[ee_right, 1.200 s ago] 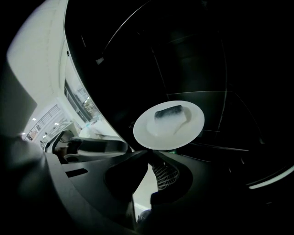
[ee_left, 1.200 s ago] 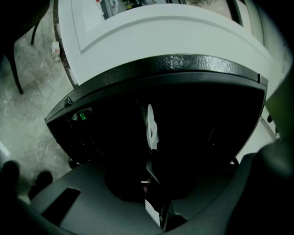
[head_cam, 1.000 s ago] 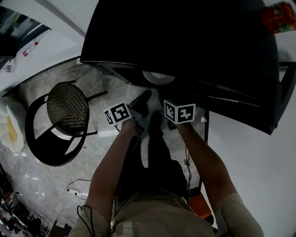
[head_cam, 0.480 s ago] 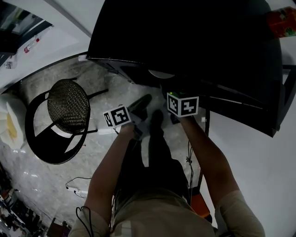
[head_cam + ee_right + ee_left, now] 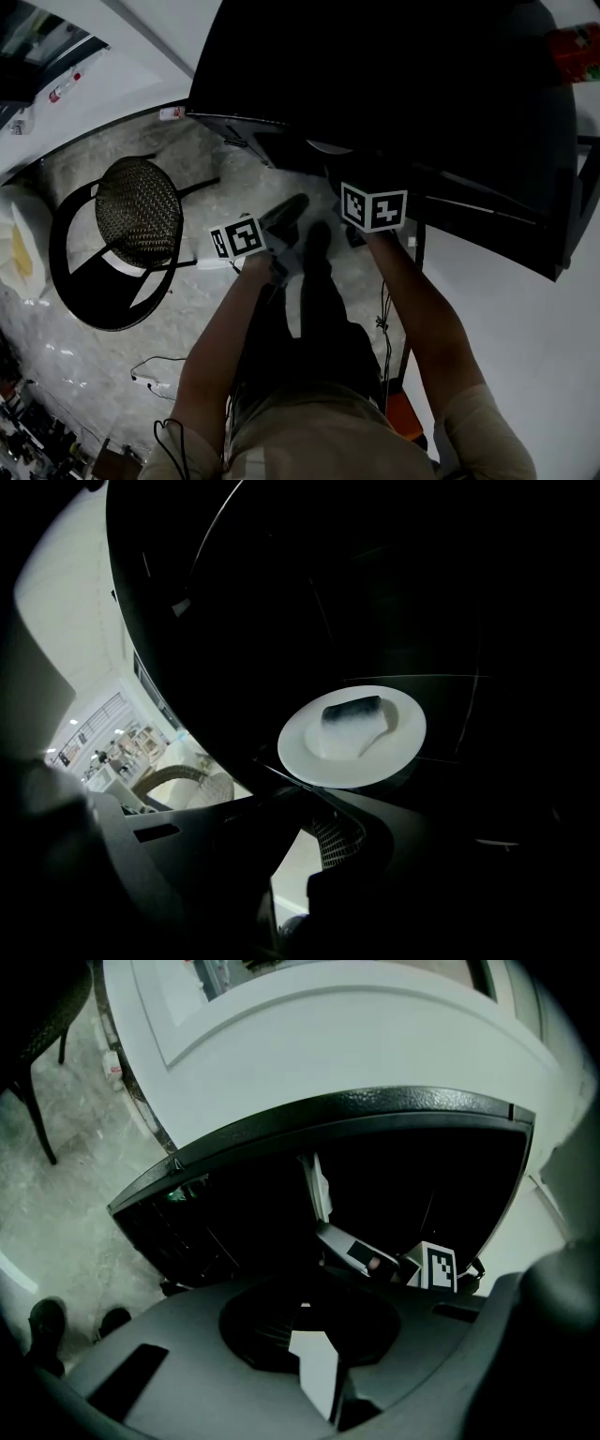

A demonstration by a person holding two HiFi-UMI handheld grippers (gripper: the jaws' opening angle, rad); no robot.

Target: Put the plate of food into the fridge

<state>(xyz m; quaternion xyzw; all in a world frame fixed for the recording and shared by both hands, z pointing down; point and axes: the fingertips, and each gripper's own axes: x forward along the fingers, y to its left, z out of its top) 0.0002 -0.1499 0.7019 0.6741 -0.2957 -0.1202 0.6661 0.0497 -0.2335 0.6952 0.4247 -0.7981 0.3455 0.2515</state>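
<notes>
The right gripper [image 5: 317, 803] clamps the plate [image 5: 305, 747] by its rim so it enters the fridge [image 5: 375, 84] level (left gripper [image 5: 309, 1340] closed, empty).

A black fridge [image 5: 394, 94] fills the top. At its lower edge a white plate [image 5: 328, 147] peeks out. Just below the fridge are the left gripper [image 5: 296, 202] and right gripper [image 5: 341, 180], and left of it stands a wicker chair [image 5: 139, 217].

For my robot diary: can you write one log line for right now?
plate: inside dark fridge | right gripper: gripping plate rim | left gripper: shut, empty
</notes>
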